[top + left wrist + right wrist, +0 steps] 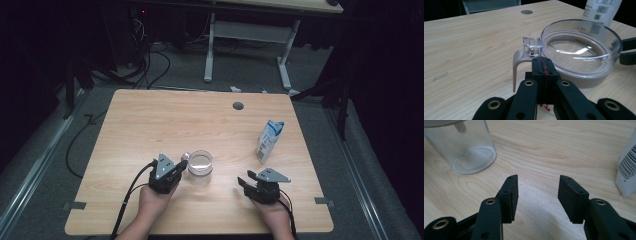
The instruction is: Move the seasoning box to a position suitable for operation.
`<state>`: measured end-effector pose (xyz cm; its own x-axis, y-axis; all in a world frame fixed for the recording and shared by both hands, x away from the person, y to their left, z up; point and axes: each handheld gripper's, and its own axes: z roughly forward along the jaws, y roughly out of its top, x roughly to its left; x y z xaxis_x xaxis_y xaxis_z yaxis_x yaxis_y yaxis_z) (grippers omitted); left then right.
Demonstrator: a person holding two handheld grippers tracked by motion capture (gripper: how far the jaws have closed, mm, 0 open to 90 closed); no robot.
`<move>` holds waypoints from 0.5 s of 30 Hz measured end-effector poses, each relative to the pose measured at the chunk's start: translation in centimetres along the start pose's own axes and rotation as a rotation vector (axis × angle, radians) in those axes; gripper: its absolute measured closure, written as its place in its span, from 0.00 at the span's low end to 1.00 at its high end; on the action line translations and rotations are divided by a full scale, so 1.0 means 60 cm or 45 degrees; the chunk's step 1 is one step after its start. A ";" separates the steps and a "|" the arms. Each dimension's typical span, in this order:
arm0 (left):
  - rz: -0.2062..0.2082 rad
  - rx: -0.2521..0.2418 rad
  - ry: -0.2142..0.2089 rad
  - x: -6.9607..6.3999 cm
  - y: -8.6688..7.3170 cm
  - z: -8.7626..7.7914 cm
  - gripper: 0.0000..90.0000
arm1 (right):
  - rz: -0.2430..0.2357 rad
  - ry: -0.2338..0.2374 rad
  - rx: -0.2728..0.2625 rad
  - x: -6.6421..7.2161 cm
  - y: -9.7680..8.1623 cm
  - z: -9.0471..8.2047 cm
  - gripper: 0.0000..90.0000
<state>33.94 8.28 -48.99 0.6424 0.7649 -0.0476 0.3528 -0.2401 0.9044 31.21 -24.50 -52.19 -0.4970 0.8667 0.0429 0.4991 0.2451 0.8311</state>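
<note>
While the left hand-held gripper [181, 166] has its jaws pressed together just beside the clear lidded jar's [200, 163] beige handle [520, 58], the right hand-held gripper [537, 187] rests with jaws apart above bare desk [150, 125]. A blue-and-white carton [269, 140] stands upright to the jar's right.

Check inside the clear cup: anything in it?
The clear cup looks empty: through its clear lid and wall, just a whitish haze on the glass and wood grain beneath. The beige lid rim hides a thin band of wall.
</note>
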 end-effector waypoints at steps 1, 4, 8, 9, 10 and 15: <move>0.006 0.001 -0.001 -0.002 0.000 -0.001 1.00 | -0.006 -0.001 0.002 0.000 0.000 0.000 0.57; 0.011 0.005 0.004 -0.004 -0.001 -0.006 1.00 | -0.003 -0.001 0.000 0.000 0.000 -0.001 0.57; 0.026 0.025 0.018 0.000 0.000 -0.010 0.91 | -0.001 -0.011 -0.007 -0.001 0.001 -0.002 0.57; 0.024 0.030 0.017 0.004 0.000 -0.012 0.91 | 0.003 -0.015 -0.009 -0.001 0.001 -0.002 0.58; 0.021 0.031 0.020 0.007 0.000 -0.014 0.89 | 0.005 -0.015 -0.012 -0.002 0.001 -0.003 0.58; 0.009 0.054 0.025 0.027 0.002 -0.022 0.73 | 0.009 -0.020 -0.014 -0.003 0.001 -0.003 0.57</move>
<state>34.11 10.29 -48.39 0.6314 0.7748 -0.0323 0.3771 -0.2703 0.8859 31.17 -24.74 -52.06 -0.4821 0.8752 0.0403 0.4949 0.2341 0.8368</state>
